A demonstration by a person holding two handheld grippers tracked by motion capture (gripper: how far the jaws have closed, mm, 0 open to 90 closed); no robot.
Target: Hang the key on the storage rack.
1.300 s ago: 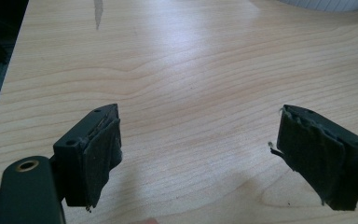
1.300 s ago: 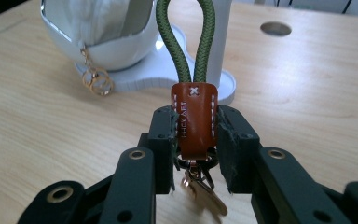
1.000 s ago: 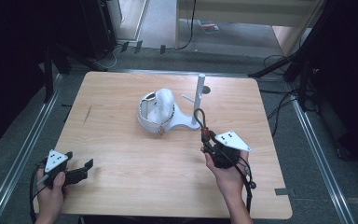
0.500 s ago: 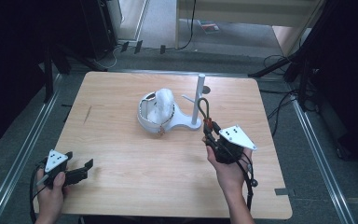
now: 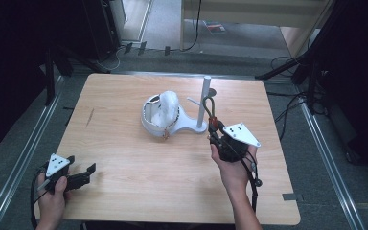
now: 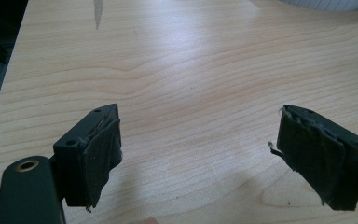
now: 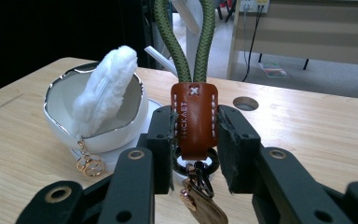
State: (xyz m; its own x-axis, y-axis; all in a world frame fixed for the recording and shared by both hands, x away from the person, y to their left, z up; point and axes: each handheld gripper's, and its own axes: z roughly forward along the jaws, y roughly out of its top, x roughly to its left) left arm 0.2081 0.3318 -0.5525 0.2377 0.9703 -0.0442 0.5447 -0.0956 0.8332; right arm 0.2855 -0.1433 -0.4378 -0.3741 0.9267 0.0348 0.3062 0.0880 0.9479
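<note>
Since the earlier frame the right hand-held gripper (image 5: 214, 128) has shifted slightly right and toward the near edge of the bench (image 5: 124, 163), carrying the keychain (image 7: 194, 119) with it; left hand-held gripper (image 5: 79, 178) unchanged at the near left corner. Right jaws are clamped on the keychain's brown leather tab from both sides, with the green braided cord loop (image 7: 185, 37) rising upright above the tab and a gold-coloured clasp (image 7: 200, 198) hanging below it. From the high view, the loop sits just beside the white post (image 5: 202, 103) of the stand, on its right; contact with the post cannot be confirmed. White bowl (image 5: 155, 117), silver-rimmed, sits mid-bench left of the post. A white furry charm (image 7: 103, 91) leans inside it, and its gold ring (image 7: 88, 164) hangs over the near rim. Left jaws are spread wide over bare wood, holding nothing, with worn pads (image 6: 100, 156).
</note>
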